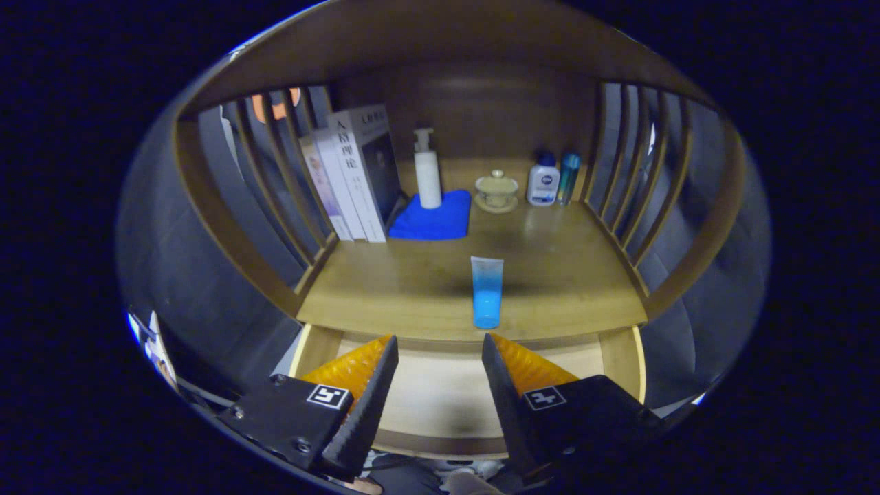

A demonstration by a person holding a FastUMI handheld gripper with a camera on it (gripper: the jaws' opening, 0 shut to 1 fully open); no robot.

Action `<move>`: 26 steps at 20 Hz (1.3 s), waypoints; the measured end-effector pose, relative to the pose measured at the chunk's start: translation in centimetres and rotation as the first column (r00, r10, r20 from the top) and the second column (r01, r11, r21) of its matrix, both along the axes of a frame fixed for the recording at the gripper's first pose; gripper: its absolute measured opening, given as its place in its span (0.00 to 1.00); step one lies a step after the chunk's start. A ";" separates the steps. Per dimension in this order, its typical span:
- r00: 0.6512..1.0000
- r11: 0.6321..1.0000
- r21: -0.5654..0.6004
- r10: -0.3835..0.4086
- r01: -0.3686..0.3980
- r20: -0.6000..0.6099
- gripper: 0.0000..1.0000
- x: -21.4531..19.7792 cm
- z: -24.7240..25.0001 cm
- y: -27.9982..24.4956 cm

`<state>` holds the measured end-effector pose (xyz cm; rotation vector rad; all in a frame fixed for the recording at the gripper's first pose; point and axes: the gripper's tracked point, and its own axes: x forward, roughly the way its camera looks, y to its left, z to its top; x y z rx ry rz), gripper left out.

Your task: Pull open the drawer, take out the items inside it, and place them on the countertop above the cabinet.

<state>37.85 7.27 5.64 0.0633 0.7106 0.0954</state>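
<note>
Gripper (pixel 436 357) released, fingers spread over the pulled-out drawer (pixel 622 357), nothing between them. One blue tube (pixel 487 291) stands upright on the table (pixel 564 275), cap down, near the front edge, just beyond the fingertips. Bare wood around it. At the back: three books (pixel 354 175), one pump bottle (pixel 427 168) on a blue cloth (pixel 433 216), one lidded cup (pixel 496 187), two small bottles (pixel 553 179). Slatted rails (pixel 636 185) on both sides.

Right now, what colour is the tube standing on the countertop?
Blue, fading to clear at its top: the tube in the gripper view, beyond the open tool.
</note>
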 end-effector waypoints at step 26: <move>0.783 0.998 0.024 -0.064 0.063 0.619 1.00 -20.8 -2.8 -4.3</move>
